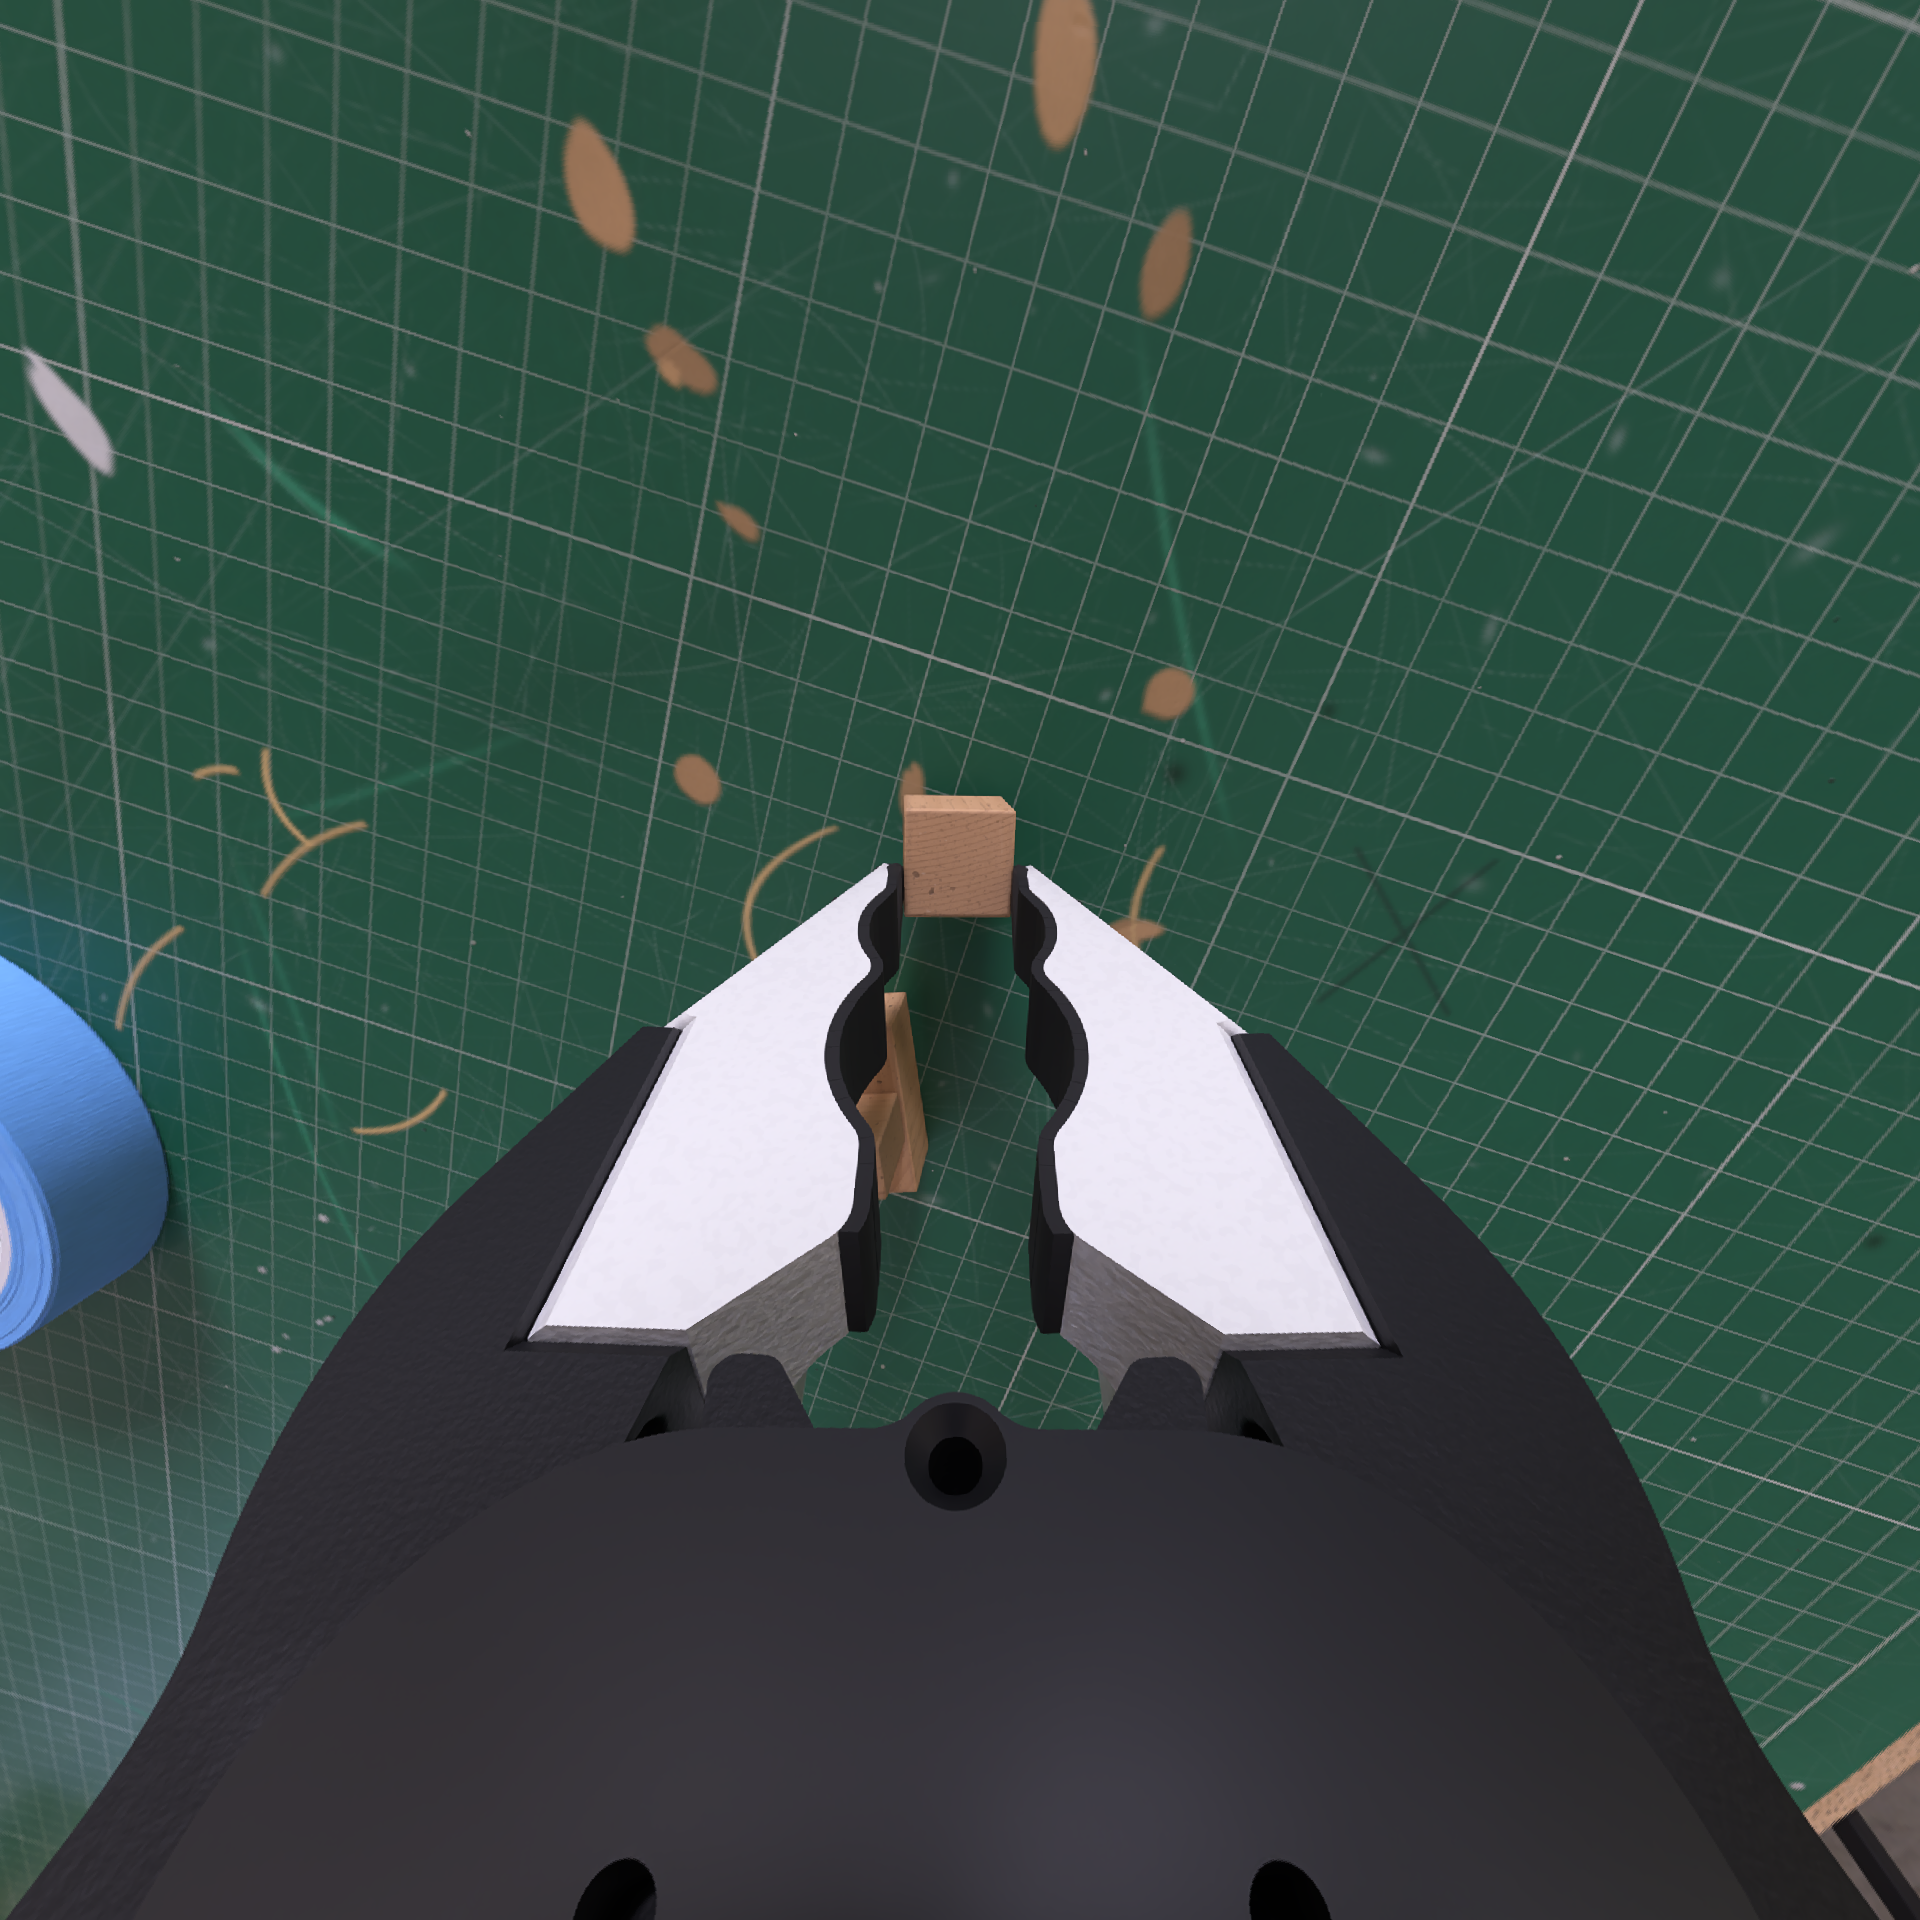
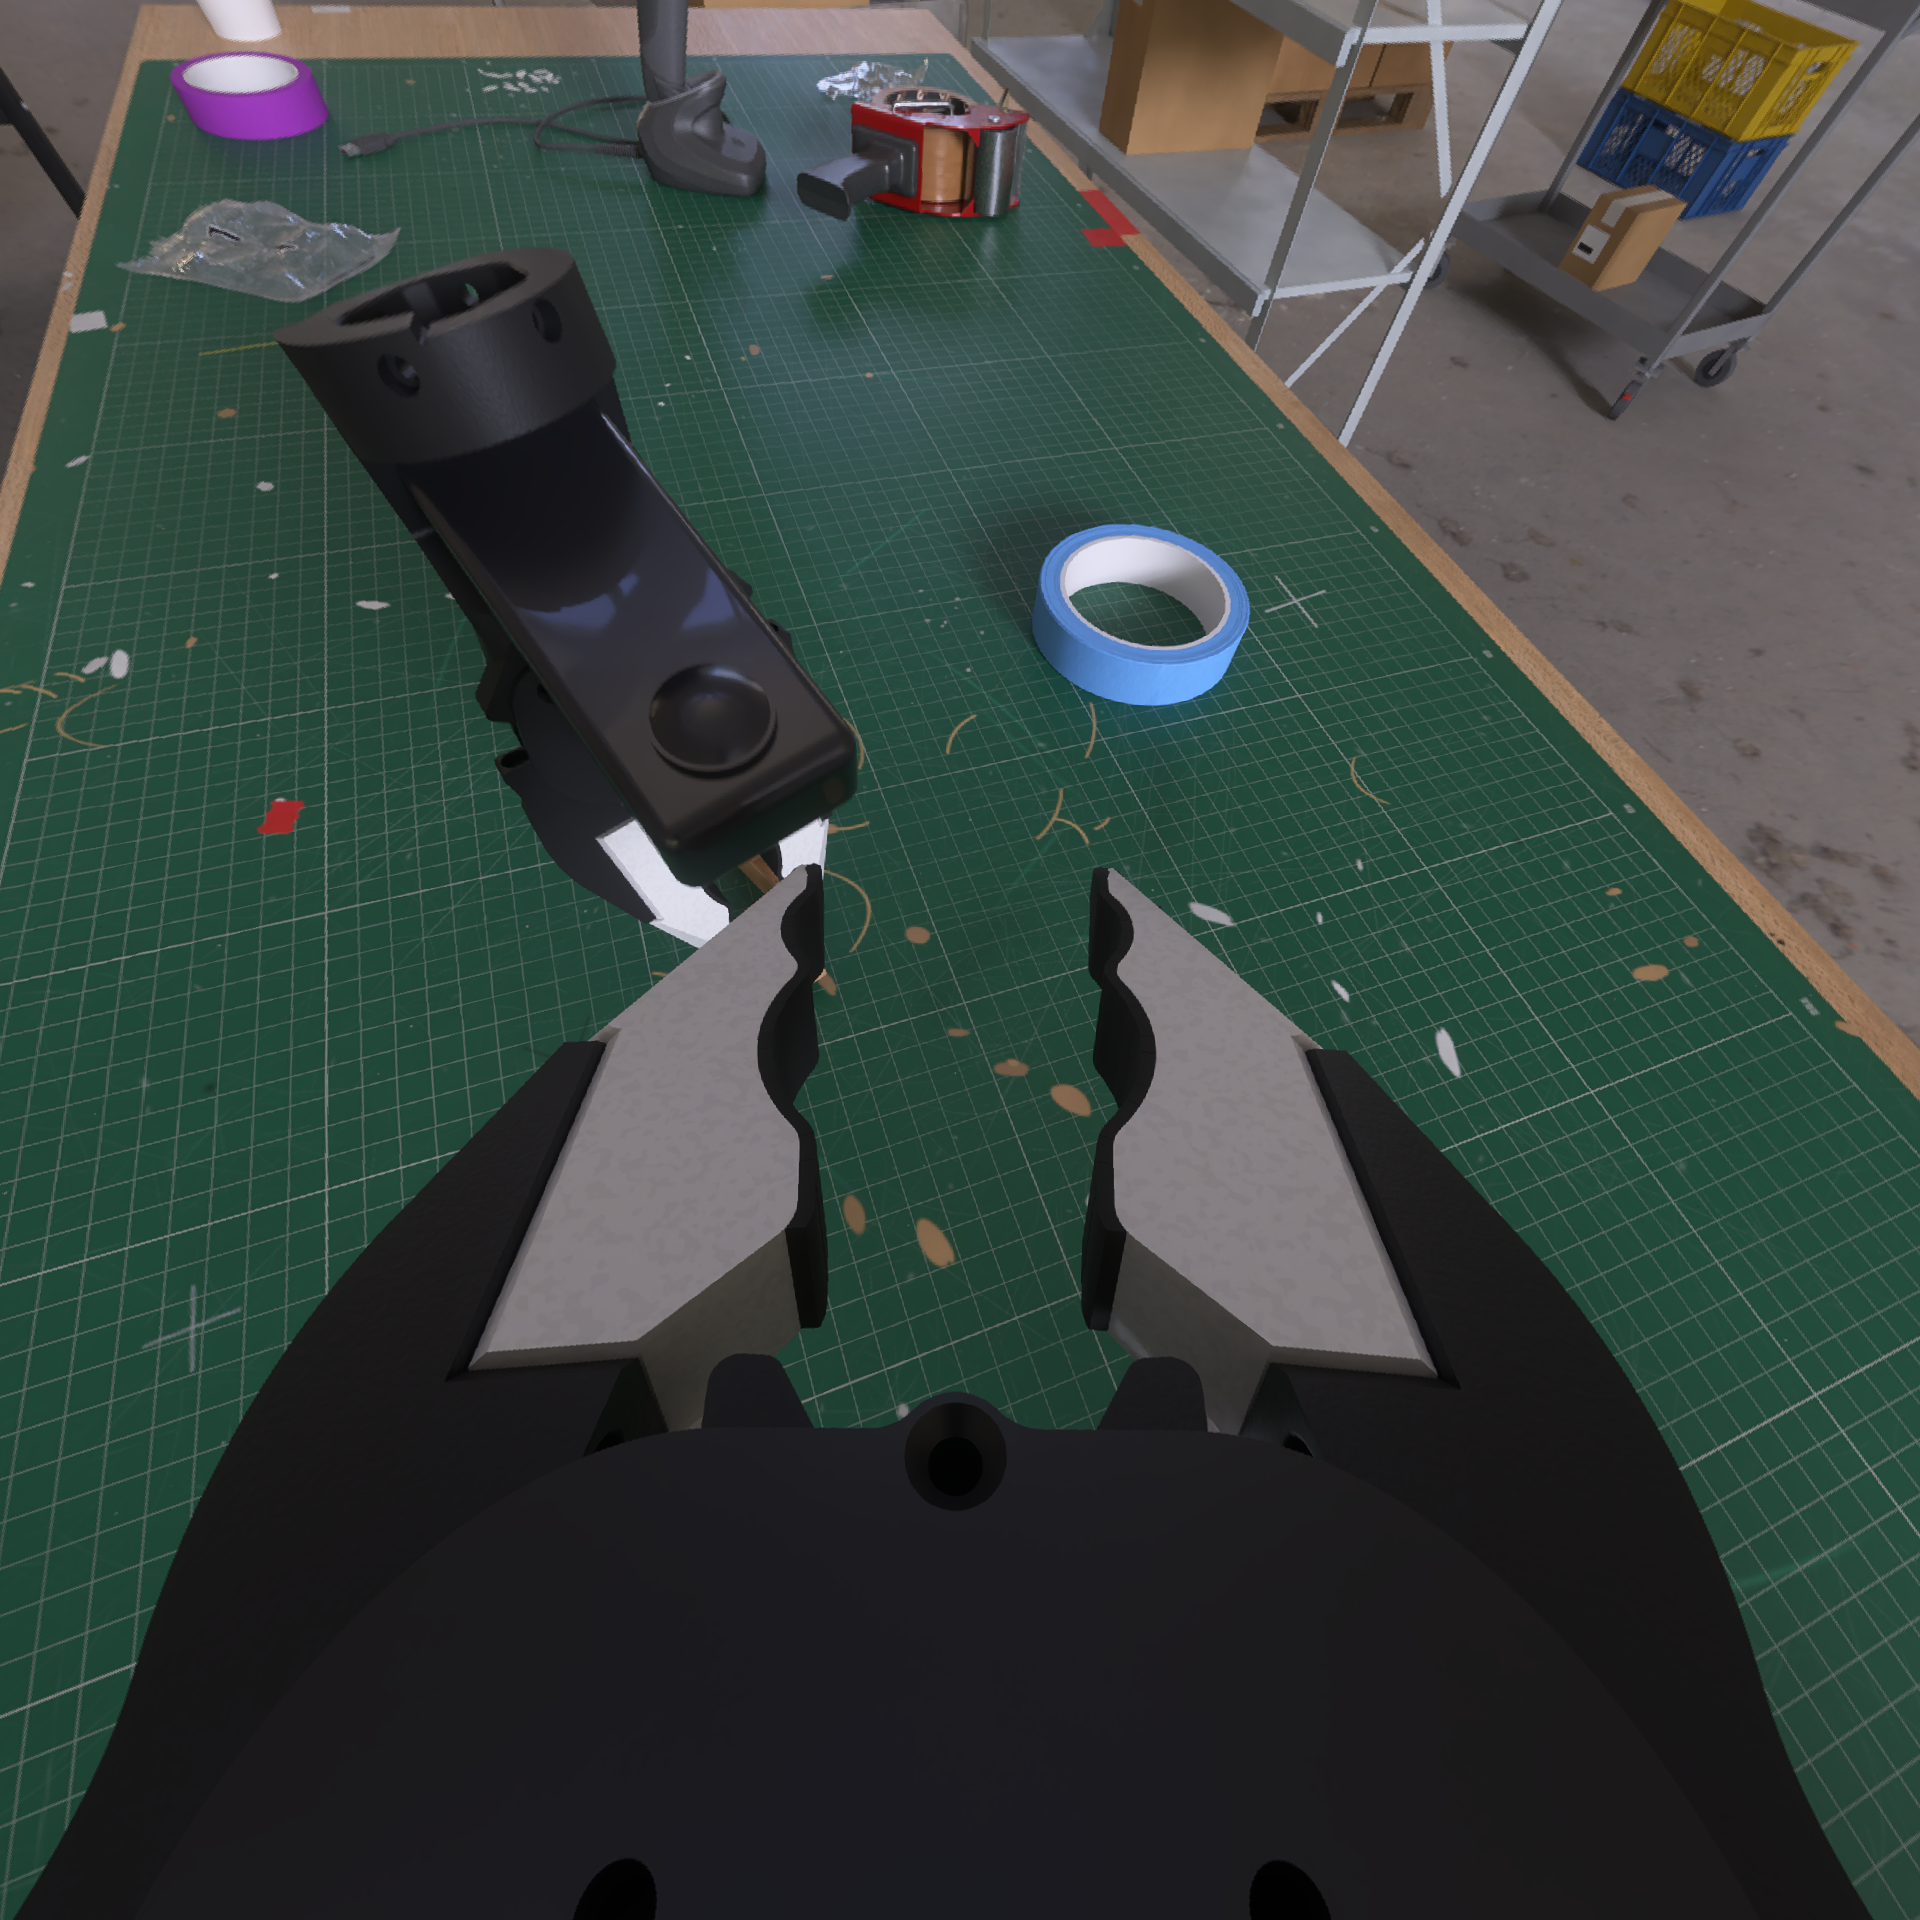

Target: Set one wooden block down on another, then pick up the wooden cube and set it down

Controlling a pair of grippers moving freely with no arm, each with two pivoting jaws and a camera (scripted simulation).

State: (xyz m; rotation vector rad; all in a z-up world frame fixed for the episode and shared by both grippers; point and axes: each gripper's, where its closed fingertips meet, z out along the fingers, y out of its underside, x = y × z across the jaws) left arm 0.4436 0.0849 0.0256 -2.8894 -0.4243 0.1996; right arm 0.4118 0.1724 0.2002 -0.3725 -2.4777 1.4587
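Observation:
In the left wrist view my left gripper (image 1: 956, 891) points down at the green mat and is shut on a small wooden cube (image 1: 957, 854) held between its fingertips. A second wooden block (image 1: 900, 1101) lies on the mat below, partly hidden by the left finger. In the right wrist view my right gripper (image 2: 956, 904) is open and empty, low over the mat. The left gripper's black body (image 2: 582, 561) hangs just ahead and to its left. A sliver of wood (image 2: 764, 871) shows between the left gripper's white fingers.
A blue tape roll (image 2: 1138, 613) lies ahead right on the mat (image 2: 312, 1039); it also shows in the left wrist view (image 1: 62, 1164). At the far end are a purple tape roll (image 2: 247, 96), a red tape dispenser (image 2: 935, 151), a grey stand (image 2: 696, 135) and a plastic bag (image 2: 260, 249). The table edge (image 2: 1621, 727) runs along the right.

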